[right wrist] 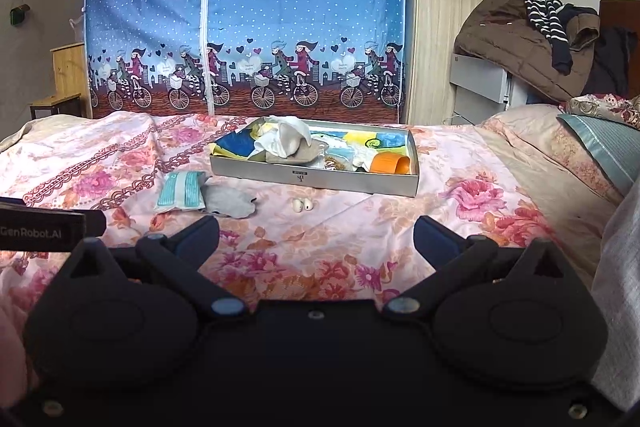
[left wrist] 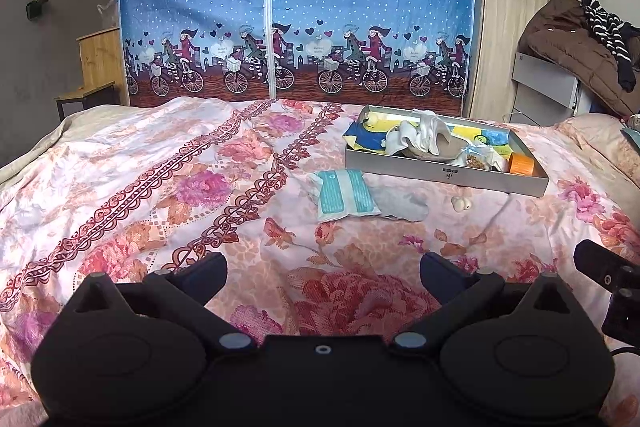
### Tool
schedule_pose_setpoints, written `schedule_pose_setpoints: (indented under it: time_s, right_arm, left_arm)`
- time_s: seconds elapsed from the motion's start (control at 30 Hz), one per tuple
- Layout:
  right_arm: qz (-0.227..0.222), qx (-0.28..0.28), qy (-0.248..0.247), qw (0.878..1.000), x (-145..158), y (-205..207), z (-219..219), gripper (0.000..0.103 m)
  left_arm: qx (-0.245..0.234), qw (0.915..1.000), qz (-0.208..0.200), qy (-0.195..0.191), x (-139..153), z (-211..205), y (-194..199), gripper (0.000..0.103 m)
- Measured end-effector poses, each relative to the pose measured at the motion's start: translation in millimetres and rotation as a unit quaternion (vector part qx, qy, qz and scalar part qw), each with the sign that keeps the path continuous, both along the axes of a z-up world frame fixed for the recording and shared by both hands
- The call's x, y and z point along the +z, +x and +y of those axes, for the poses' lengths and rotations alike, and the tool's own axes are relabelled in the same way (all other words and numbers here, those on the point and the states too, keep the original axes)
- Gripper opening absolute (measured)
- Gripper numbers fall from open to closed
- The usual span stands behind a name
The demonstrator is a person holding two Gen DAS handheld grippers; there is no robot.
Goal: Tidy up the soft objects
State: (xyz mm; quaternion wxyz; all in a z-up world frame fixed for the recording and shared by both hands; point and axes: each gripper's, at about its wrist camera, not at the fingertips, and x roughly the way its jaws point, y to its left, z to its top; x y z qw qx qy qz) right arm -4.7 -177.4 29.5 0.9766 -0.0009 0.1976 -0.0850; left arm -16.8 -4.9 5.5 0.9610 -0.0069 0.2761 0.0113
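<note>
Both claws hung above the floral bedspread with nothing held. The left gripper had its jaws spread wide apart; the right gripper stood likewise wide apart.

The items left outside the grey tray lay ahead of both claws, on the near side of the tray:

- The teal-striped packet lay ahead of the left claw and slightly to its right, long axis running roughly away from the claw.
- The grey cloth touched the packet's right edge; it lay ahead and to the left of the right claw.
- The two small white pieces lay almost straight ahead of the right claw, just short of the tray wall.

Judgement: the right claw appeared nearer to the white pieces, and the left claw was better aligned with the packet.
</note>
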Motion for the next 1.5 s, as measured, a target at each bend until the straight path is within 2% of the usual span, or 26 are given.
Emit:
schedule_pose_setpoints:
  time_s: [0.47,1.0,1.5]
  right_arm:
    - [0.01,-0.005,0.011,1.0,-2.3,3.4,-5.7,0.103]
    - [0.05,0.023,0.008,0.998,-11.9,21.5,-4.4,0.103]
    - [0.065,0.033,0.01,0.997,-16.8,30.8,-3.6,0.103]
  left_arm:
    - [-0.001,0.9999,0.013,0.002,-5.7,-2.4,7.8,0.102]
    - [-0.001,0.9998,0.019,0.004,-14.4,-3.2,21.8,0.102]
    - [-0.004,0.9995,0.029,0.009,-21.0,-7.5,32.4,0.102]
